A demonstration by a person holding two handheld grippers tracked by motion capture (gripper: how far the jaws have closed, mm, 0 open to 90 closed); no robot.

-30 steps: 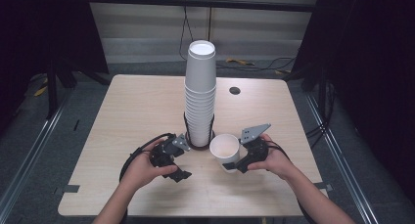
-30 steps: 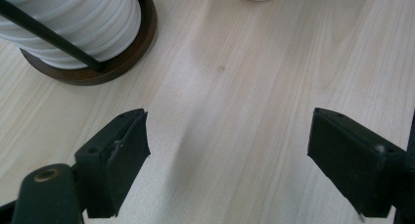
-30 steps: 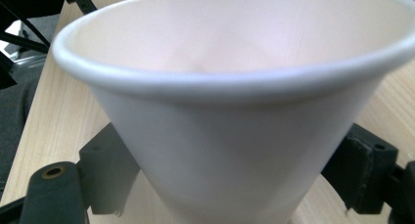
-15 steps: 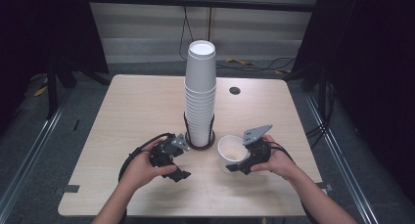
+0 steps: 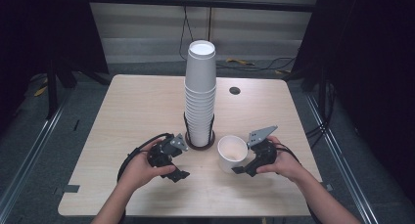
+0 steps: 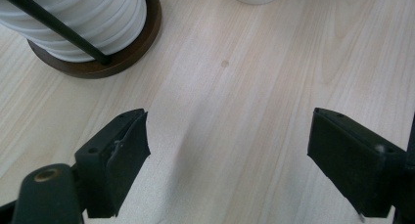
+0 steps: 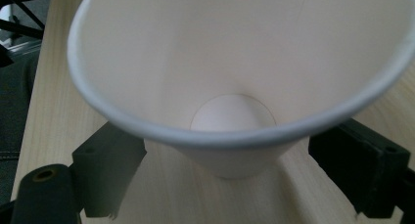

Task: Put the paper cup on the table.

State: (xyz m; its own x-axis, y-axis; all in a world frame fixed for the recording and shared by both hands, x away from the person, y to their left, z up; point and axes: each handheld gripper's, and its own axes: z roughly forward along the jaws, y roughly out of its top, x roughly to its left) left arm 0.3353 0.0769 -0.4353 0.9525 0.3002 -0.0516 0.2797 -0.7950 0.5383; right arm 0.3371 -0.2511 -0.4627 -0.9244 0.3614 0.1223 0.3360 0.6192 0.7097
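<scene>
A tall stack of white paper cups [image 5: 200, 97] stands in a black wire holder with a round brown base [image 6: 132, 53] at the table's middle. One single white cup [image 5: 231, 153] stands upright on the table just right of that base. My right gripper [image 5: 241, 165] is open around its lower part; in the right gripper view the cup [image 7: 235, 62] sits between the two spread jaws with small gaps on both sides. My left gripper [image 5: 182, 160] is open over bare wood, just left of and nearer than the base, with nothing between its jaws [image 6: 227, 136].
The light wooden table [image 5: 147, 101] has a small dark round hole [image 5: 234, 90] at its back right. Cables trail from both grippers. Dark floor and metal rails lie beyond the table's edges.
The single cup went from tilted in the right gripper to standing upright on the table, a little further right. The left hand has stayed still.
</scene>
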